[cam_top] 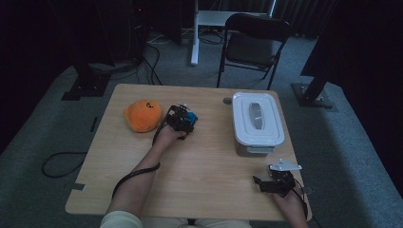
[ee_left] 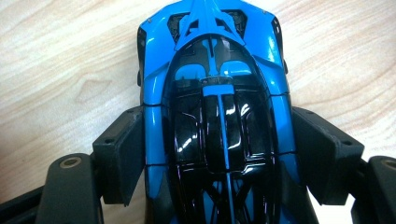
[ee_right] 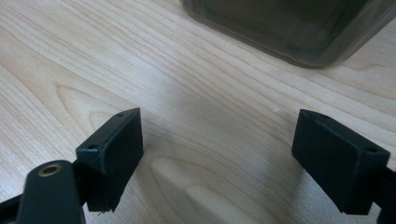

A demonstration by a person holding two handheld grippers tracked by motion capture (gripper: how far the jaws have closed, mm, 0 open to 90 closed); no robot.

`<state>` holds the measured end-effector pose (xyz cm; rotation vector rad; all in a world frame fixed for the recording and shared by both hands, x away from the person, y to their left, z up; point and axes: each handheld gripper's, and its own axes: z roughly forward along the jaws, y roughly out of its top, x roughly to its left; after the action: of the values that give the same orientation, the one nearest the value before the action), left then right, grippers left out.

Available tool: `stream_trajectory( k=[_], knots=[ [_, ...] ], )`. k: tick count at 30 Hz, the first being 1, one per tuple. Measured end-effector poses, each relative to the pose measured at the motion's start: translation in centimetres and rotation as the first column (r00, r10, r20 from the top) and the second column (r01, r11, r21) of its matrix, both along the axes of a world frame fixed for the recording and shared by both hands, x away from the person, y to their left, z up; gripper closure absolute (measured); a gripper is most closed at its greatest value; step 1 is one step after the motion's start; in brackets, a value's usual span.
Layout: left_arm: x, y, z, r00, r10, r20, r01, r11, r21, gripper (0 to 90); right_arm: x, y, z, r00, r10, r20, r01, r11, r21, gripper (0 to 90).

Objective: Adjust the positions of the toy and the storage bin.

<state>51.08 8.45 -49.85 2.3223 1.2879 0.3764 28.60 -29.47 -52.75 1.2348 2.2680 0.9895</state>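
The left tongs [ee_left: 217, 154] sit down over a small blue and black toy car [ee_left: 215, 93] on the wooden surface [cam_top: 204, 166]. In the left gripper view both black pads [ee_left: 119, 149] press right against the car's two sides, so the tongs are holding the car. The back end of the car is cut off at the bottom of that view. From the high view, the car [cam_top: 191, 118] is just a little blue spot at about 10 o'clock from the middle of the surface. The left hand [cam_top: 168, 137] and the tongs hide most of it.

An orange soft toy [cam_top: 142, 115] lies just at 9 o'clock from the car. It has a dark mark on top, too small to make out.

The right tongs [ee_right: 217, 158] are spread wide with nothing between them, low over the bare wood. They are near the 5 o'clock corner of the surface. A white box with a lid [cam_top: 256, 121] sits at 12 o'clock from them. In the right gripper view it is a dim grey corner cut off at the top.

The room is dark. A black chair [cam_top: 252, 45] stands behind the surface.
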Motion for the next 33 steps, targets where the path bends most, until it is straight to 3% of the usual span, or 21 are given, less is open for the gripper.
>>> stream_trajectory(
  k=[14,21,29,33],
  knots=[
    [-1.8,1.7,2.0,0.9988,-0.016,0.047,0.016,0.9998,-0.015,26.9,0.0,0.0,0.0,1.0000,-0.005,0.000,0.005,1.000,0.000,16.0],
    [-3.8,2.7,2.8,0.9973,-0.061,0.041,0.062,0.9977,-0.026,27.0,0.0,0.0,0.0,1.0000,-0.007,0.000,0.007,1.000,-0.001,16.0],
    [-6.5,4.0,4.4,0.9908,-0.091,0.100,0.094,0.9954,-0.021,26.9,0.0,0.0,0.0,0.9999,-0.011,-0.001,0.011,1.000,0.000,16.0],
    [-7.4,5.1,4.8,0.9916,-0.079,0.103,0.081,0.9965,-0.021,26.9,0.1,-0.1,0.0,0.9999,-0.012,0.000,0.012,1.000,-0.001,16.1]
  ],
)
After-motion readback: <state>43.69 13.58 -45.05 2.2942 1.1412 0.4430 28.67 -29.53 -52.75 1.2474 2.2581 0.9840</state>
